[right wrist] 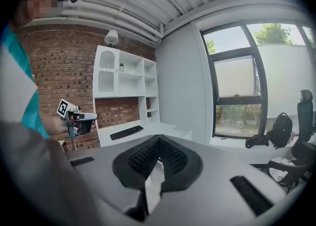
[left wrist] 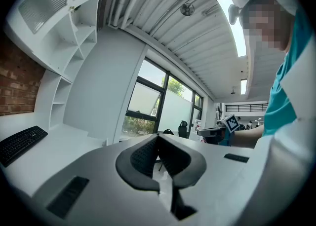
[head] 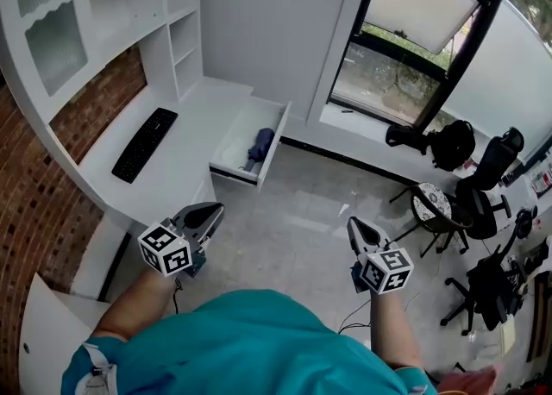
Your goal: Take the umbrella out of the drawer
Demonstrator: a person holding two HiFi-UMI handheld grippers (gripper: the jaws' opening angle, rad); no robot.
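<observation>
- The left gripper (left wrist: 158,140) has its jaws closed, the dark ribbed pads meeting at the tips with nothing between them.
- The right gripper (right wrist: 159,140) is the same, pads pressed tip to tip and empty.
- In the head view both grippers are held out in front of the person's teal shirt (head: 250,341), a little apart from each other and above the pale floor (head: 302,212).
- The umbrella (head: 259,145), dark blue and folded, lies inside the open drawer (head: 278,139). It is well apart from both grippers.
- The drawer stands pulled out from the end of the white desk (head: 181,169), on the side towards the window (head: 405,40).
- A stretch of floor lies between the grippers and the drawer.
- A black keyboard (head: 145,143) rests on the desk top to the left of the drawer, apart from it.
- White shelves (head: 129,5) rise above the desk, against a brick wall (head: 95,100).
- A black backpack (head: 453,143) sits on the ledge below the window.
- Dark office chairs (head: 435,208) stand to the right, well apart from the drawer.
</observation>
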